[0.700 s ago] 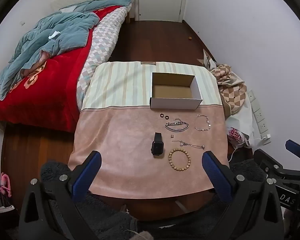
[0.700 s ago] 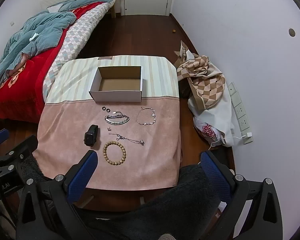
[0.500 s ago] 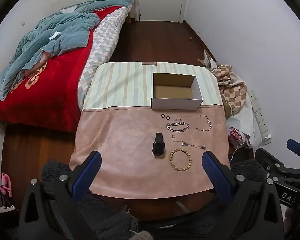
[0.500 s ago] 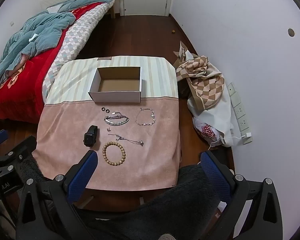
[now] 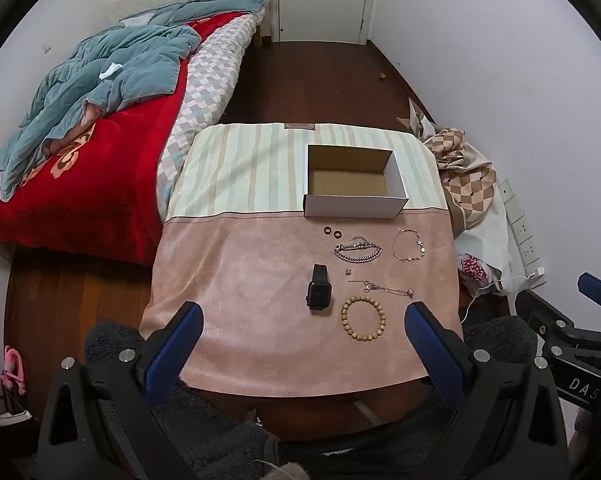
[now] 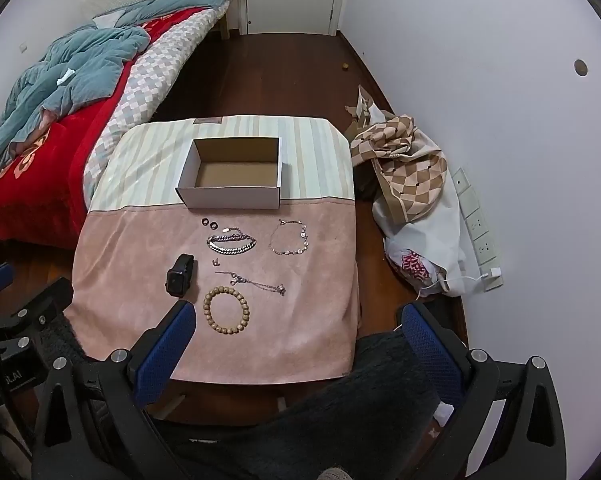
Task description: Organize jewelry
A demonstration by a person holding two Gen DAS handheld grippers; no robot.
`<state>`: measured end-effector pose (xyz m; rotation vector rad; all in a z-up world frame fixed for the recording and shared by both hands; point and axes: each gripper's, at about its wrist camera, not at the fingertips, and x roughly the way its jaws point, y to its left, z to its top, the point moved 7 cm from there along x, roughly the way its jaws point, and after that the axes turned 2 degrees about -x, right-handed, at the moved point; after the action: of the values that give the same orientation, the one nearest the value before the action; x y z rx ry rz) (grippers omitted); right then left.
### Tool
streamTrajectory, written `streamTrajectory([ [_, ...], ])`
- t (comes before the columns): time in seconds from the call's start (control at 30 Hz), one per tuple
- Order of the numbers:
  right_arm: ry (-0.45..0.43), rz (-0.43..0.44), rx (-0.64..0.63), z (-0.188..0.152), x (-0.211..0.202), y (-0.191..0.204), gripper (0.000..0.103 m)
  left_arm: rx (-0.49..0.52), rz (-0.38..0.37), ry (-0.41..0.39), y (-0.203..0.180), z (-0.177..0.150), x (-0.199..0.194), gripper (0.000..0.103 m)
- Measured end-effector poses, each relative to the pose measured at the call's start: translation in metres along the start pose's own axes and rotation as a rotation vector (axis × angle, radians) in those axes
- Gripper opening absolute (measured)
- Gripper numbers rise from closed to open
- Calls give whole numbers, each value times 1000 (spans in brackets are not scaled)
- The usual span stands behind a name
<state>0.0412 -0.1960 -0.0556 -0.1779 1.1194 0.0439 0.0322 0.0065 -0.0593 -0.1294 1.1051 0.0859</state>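
Observation:
An empty white cardboard box [image 5: 396,176] [image 6: 188,168] stands on the table's far half. In front of it on the pink cloth lie two black rings [image 5: 331,232], a silver chain bracelet [image 5: 357,252] [image 6: 231,243], a thin charm bracelet [image 5: 409,245] [image 6: 289,237], a small earring [image 5: 349,271], a thin necklace [image 5: 384,289] [image 6: 252,280], a black smartwatch [image 5: 319,292] [image 6: 179,275] and a wooden bead bracelet [image 5: 363,317] [image 6: 226,309]. My left gripper [image 5: 302,340] is open and empty above the table's near edge. My right gripper [image 6: 298,336] is open and empty, high above the near right edge.
The table [image 5: 236,272] has a striped cloth behind and pink cloth in front. A bed with red and teal covers [image 5: 100,120] lies to the left. A checked cloth bundle and bags [image 6: 404,168] lie on the floor at the right by the wall.
Both grippers have drifted slightly, so the table sits a little lower and closer in view. Nothing on the table has moved.

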Motion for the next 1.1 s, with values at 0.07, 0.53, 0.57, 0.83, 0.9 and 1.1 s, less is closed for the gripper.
streamTrajectory([
  [0.07,-1,1,0,1,0,-1,103,2,2,-1,0,-1,1,103],
  [0.53,-24,-10,-6,4,-9,1,103,3,3,-25,-6,-3,-6,103],
  [0.57,-25,-10,-6,4,-9,1,103,4,4,-23,-6,-3,-6,103],
  [0.83,-29,-9,-7,6,-11,1,103,2,4,-27,-8,-2,-7,103],
  [0.9,-29,-8,-6,6,-12,0,103,2,3,-26,-7,-2,-7,103],
  [1.1,-28,-9,-7,6,-12,0,103,1,2,-26,-7,-2,-7,103],
])
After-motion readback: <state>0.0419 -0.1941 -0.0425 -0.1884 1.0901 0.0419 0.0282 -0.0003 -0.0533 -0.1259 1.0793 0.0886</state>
